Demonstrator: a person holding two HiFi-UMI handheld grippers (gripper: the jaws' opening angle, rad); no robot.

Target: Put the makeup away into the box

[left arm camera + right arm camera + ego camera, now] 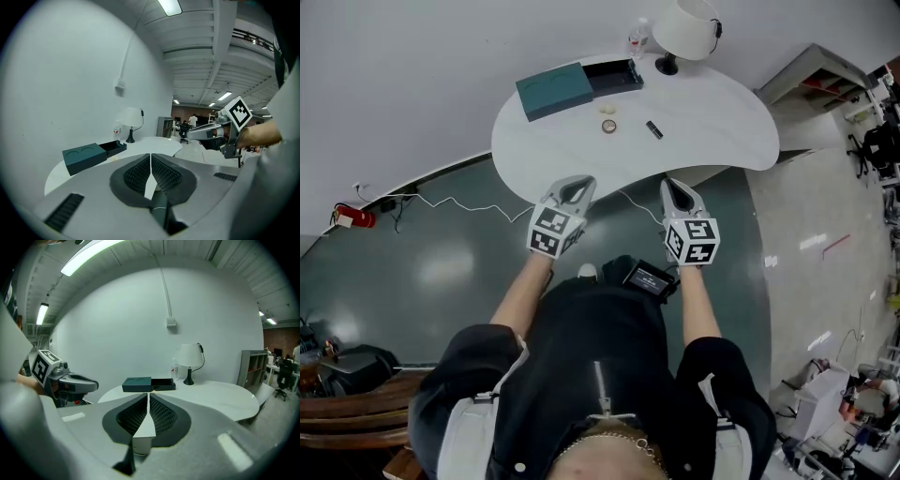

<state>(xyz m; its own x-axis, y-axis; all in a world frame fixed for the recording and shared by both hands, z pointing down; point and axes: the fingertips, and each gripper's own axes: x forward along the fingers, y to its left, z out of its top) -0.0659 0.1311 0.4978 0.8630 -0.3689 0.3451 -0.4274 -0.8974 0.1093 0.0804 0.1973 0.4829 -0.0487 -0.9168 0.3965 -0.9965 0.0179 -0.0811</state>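
A teal box lies open at the back left of the white table (712, 141), its lid (555, 90) beside a dark tray (612, 75). A small round makeup pot (608, 126) and a short black tube (653, 129) rest on the tabletop in front of it. My left gripper (577, 185) and right gripper (674, 186) hover side by side just short of the table's near edge, both shut and empty. The box (89, 157) sits far ahead in the left gripper view beyond the closed jaws (150, 159), and the box (147, 384) shows likewise past the right gripper (148, 399).
A white lamp (684, 33) and a small bottle (637, 39) stand at the table's back edge by the wall. A cable runs along the floor to a red object (352, 217) at the left. Shelving (816, 80) stands to the right.
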